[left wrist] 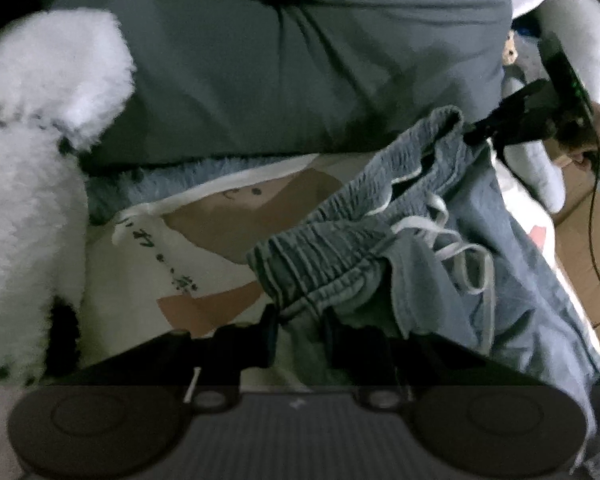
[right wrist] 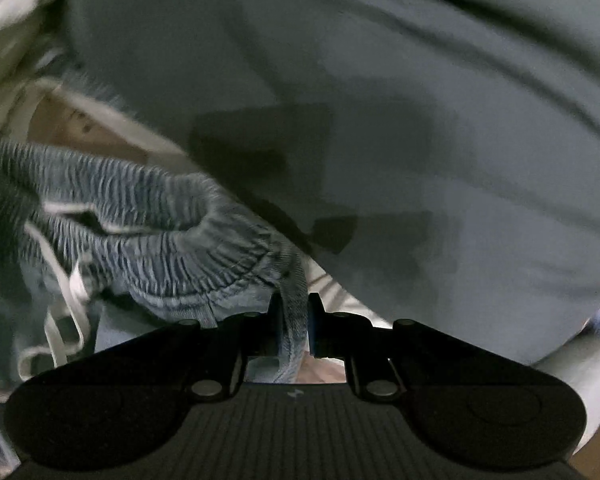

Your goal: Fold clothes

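Grey-green bedding (left wrist: 300, 72) bulked beyond both tongs; patterned cream bed sheet (left wrist: 204, 256) lay beneath. Washed-blue denim trousers with gathered elastic waistband (left wrist: 440, 264) hung between the tongs, likely to spread the waist for folding. Left tongs (left wrist: 296, 320) pinched one waistband end; right tongs (right wrist: 294, 320) clamped the other. White drawstring (left wrist: 452, 240) dangled loose.

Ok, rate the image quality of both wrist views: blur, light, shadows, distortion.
Left wrist view: mostly soft; white fluffy fabric nearly blown out, blue-grey trousers fairly legible, right gripper dark against them, corners vignetted black. Right wrist view: dim, strong motion smear on the trousers' waistband; hard-edged shadow on the grey bedding; fisheye curvature bends everything.
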Action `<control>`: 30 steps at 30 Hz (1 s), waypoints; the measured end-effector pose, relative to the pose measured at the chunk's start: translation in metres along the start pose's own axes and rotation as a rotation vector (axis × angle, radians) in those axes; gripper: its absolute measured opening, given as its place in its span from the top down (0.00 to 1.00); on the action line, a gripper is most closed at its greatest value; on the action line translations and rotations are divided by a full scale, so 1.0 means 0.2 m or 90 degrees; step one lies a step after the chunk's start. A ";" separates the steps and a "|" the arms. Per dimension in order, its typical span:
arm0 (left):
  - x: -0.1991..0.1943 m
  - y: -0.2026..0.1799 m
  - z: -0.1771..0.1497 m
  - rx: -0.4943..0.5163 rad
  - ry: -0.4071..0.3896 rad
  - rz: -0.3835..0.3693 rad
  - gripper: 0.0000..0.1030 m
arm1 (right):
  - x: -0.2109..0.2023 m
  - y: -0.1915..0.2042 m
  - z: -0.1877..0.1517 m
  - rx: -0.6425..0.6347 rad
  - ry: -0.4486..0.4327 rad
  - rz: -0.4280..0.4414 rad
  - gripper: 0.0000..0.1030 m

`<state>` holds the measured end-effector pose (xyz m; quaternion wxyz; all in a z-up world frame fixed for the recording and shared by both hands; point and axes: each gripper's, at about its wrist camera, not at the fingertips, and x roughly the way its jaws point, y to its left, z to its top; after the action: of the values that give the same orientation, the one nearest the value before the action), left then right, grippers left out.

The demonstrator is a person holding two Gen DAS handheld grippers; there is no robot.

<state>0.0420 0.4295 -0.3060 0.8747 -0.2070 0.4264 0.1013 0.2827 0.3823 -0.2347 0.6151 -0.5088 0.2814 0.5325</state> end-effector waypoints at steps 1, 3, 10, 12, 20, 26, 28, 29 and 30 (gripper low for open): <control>0.05 0.01 0.00 -0.002 0.008 0.002 0.78 | 0.04 -0.01 0.00 0.008 0.004 -0.002 0.91; 0.13 0.03 0.00 -0.005 0.023 0.006 0.78 | 0.14 -0.02 -0.01 0.018 0.013 -0.007 0.91; 0.31 0.07 0.00 -0.036 0.056 -0.013 0.71 | 0.45 0.00 0.01 0.044 0.040 -0.015 0.90; 0.32 0.08 0.00 -0.047 0.054 -0.024 0.67 | 0.50 0.00 0.00 0.043 0.045 -0.014 0.90; 0.32 0.11 -0.04 -0.142 0.028 -0.076 0.55 | 0.59 -0.04 -0.04 0.070 0.046 -0.012 0.90; 0.33 0.13 -0.07 -0.205 0.018 -0.096 0.54 | 0.59 -0.06 -0.05 0.080 0.041 -0.004 0.89; 0.33 0.14 -0.08 -0.226 0.016 -0.102 0.64 | 0.59 -0.06 -0.05 0.080 0.042 -0.005 0.89; 0.33 0.15 -0.08 -0.231 0.019 -0.098 0.72 | 0.59 -0.06 -0.05 0.082 0.042 -0.006 0.89; 0.33 0.16 -0.08 -0.236 0.023 -0.093 0.75 | 0.59 -0.06 -0.06 0.084 0.042 -0.008 0.89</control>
<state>0.0605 0.4502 -0.3752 0.8187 -0.3968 0.4000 0.1109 0.3288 0.4165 -0.3384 0.6409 -0.4864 0.3326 0.4920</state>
